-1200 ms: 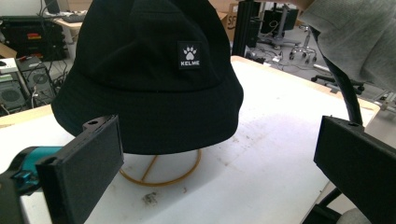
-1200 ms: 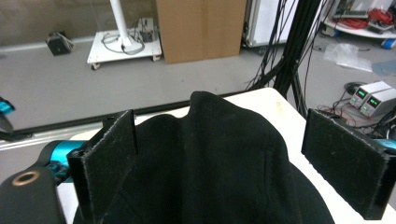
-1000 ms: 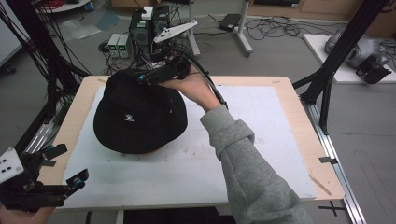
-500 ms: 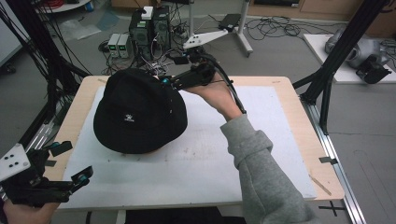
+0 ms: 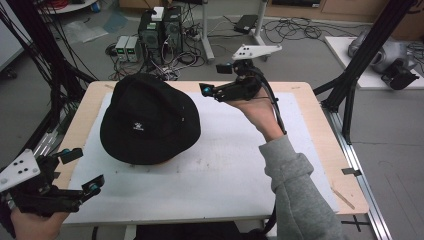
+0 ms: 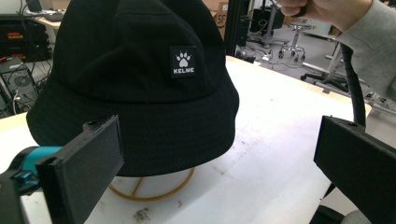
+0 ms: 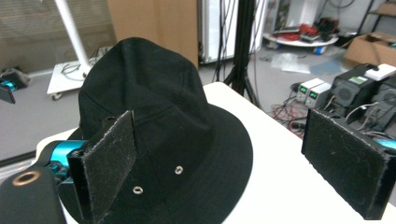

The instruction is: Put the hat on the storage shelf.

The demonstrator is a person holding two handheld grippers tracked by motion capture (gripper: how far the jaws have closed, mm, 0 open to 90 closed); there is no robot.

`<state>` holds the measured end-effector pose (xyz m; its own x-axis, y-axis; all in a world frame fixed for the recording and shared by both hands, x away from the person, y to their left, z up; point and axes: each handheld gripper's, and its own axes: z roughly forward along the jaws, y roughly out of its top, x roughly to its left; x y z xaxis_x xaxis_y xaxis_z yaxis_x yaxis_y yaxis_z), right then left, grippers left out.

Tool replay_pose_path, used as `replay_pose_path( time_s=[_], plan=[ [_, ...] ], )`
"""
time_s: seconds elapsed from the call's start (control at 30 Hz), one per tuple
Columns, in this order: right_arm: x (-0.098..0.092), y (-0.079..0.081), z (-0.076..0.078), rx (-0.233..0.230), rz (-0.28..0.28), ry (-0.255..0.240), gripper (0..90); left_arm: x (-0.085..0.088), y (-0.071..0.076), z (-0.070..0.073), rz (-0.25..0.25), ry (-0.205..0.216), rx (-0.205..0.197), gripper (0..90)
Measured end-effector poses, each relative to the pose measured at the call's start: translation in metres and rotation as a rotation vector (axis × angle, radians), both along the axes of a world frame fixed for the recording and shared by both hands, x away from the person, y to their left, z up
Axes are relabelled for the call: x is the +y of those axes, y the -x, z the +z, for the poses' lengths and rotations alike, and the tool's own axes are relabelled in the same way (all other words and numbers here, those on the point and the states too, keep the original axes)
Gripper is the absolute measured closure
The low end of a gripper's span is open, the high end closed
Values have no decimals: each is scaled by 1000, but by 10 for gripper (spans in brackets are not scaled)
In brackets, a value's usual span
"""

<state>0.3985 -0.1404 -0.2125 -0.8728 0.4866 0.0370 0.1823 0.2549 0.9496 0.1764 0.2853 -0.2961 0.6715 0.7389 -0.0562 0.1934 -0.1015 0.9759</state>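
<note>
A black bucket hat [image 5: 150,120] with a white paw-print label stands on a yellow ring stand [image 6: 154,186] at the left half of the white mat. My right gripper [image 5: 214,78] hovers open just right of the hat's far side, held by a hand in a grey sleeve. In the right gripper view the hat [image 7: 154,102] sits ahead of the spread jaws of that gripper [image 7: 224,154], untouched. My left gripper [image 5: 86,169] is open at the table's near left corner. It [image 6: 219,140] faces the hat's labelled side [image 6: 140,70] with nothing between its pads.
A white mat [image 5: 240,165] covers most of the wooden table [image 5: 325,130]. Black frame posts [image 5: 350,95] stand at the table's right and left sides. Computer boxes [image 5: 160,27] and cables lie on the floor beyond the far edge.
My right gripper has drawn away from the top of the hat toward the right, still open and empty. The left gripper has hardly shifted, and the hat stays in place.
</note>
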Motion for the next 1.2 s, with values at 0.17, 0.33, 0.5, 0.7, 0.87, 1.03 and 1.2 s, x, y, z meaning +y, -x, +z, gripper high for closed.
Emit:
replay_pose_path(
  time_s=[0.17,0.33,0.5,0.7,0.87,1.03,1.2],
  plan=[
    [-18,6,-6,3,-30,-22,99,1,-3,1,-1,9,-4,17],
    [-35,13,-11,6,-58,-22,100,2,-6,1,2,12,-4,17],
    [-54,22,-17,-2,-69,-56,99,2,-8,1,-1,13,-2,17],
    [-73,33,-30,-2,-86,-68,99,1,-9,1,-1,14,-1,17],
    [-91,41,-45,5,-98,-96,99,0,-11,-1,-3,12,3,17],
    [-103,46,-56,8,-125,-93,99,0,-12,-1,-2,13,6,17],
    [-111,54,-65,3,-144,-102,99,0,-13,-2,2,13,6,17]
  ],
)
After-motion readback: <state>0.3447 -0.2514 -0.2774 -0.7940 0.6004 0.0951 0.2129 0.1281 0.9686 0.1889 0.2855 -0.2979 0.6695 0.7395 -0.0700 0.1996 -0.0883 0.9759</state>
